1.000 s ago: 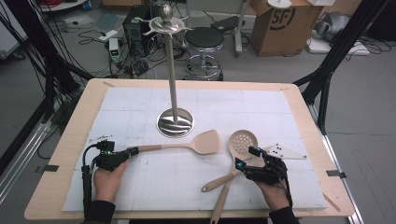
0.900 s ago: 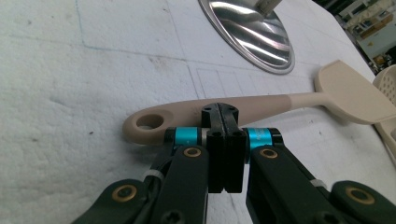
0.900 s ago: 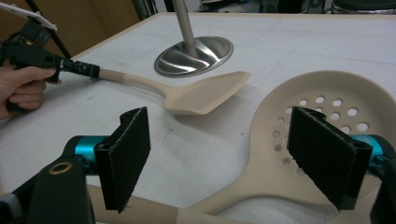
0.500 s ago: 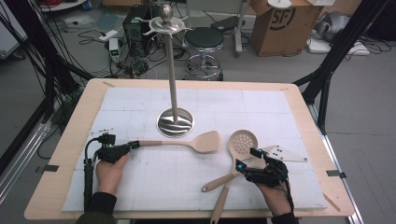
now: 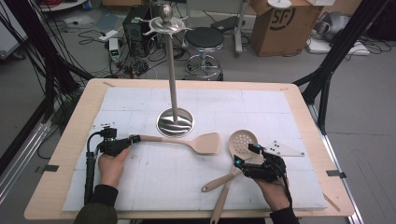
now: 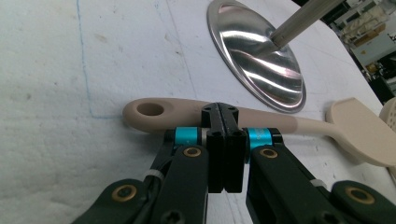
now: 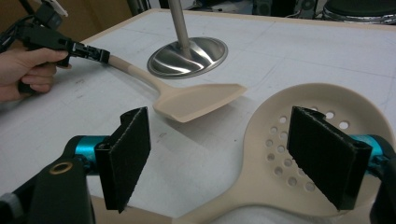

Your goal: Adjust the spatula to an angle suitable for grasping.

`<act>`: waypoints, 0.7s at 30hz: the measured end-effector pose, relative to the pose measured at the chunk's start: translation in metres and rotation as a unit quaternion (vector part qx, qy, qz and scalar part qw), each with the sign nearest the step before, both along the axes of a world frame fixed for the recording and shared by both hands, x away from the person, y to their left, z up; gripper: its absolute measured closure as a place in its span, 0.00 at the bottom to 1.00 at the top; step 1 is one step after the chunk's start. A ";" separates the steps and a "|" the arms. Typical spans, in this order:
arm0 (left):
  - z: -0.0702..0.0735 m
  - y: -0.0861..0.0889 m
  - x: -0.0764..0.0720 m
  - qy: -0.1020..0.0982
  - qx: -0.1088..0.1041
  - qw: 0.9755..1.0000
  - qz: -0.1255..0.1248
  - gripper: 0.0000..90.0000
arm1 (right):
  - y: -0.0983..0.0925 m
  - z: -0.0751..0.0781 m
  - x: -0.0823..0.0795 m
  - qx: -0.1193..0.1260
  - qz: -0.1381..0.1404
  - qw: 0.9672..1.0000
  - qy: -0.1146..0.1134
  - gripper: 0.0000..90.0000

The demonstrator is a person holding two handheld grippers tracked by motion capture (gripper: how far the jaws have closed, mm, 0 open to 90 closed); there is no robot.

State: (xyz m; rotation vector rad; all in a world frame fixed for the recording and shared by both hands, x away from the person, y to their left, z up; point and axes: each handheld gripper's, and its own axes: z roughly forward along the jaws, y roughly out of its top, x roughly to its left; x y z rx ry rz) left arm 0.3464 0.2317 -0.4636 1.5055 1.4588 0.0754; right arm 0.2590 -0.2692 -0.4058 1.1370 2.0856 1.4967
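My left gripper [image 5: 135, 138] is clamped on the spatula [image 5: 187, 141] handle near its hanging hole; the spatula is off the mat, beside the stand [image 5: 174, 122] base. Hanging it on the top hooks is still to do, I judge. My right gripper [image 5: 243, 155] is spread over the slotted spoon [image 5: 242, 141], which lies flat.

the spatula [image 5: 189, 142] looked like smooth, matt tan plastic. the stand's round base [image 5: 175, 122] was shiny metal. the white mat [image 5: 140, 177] looked rough.
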 end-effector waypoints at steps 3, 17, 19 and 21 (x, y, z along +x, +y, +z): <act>0.000 -0.001 0.003 0.001 0.000 1.000 0.003 1.00 | 0.003 0.002 0.003 0.008 0.004 1.000 0.002 0.23; 0.000 -0.002 0.016 0.001 0.000 1.000 0.010 1.00 | 0.027 0.013 0.015 0.010 0.043 0.999 0.014 0.23; 0.000 -0.001 0.017 0.000 0.001 1.000 0.006 1.00 | 0.028 0.014 0.018 0.014 0.047 0.999 0.016 0.23; 0.001 -0.002 0.016 -0.005 0.003 1.000 0.003 1.00 | 0.030 0.017 0.019 0.013 0.049 0.999 0.018 0.23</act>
